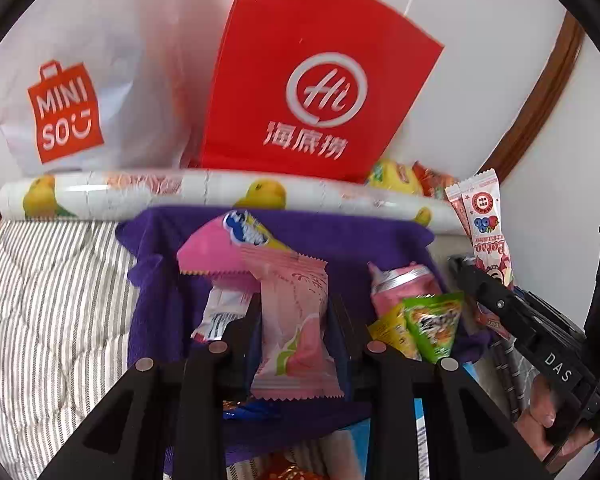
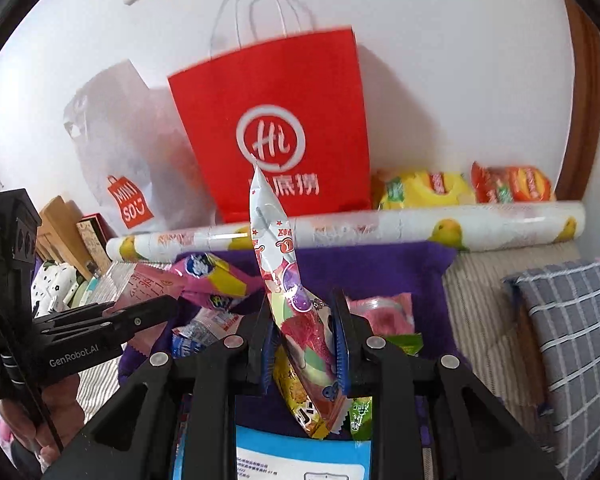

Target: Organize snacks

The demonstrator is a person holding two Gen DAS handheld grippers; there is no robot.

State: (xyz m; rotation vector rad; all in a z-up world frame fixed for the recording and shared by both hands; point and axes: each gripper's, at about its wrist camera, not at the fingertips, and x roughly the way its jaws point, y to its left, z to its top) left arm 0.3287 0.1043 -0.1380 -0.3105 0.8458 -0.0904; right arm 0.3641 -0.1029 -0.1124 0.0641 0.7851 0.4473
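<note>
My left gripper is shut on a pale pink snack packet and holds it upright over a purple cloth strewn with snacks. My right gripper is shut on a long white and pink lychee-print packet, held upright over the same cloth. The right gripper also shows at the right of the left wrist view, with the packet's top sticking up. On the cloth lie a pink and yellow bag, a pink cup and green packets.
A red paper bag and a white Miniso bag stand against the wall behind a fruit-print roll. Yellow and orange snack bags lie behind the roll. Striped bedding is left, a checked cushion right.
</note>
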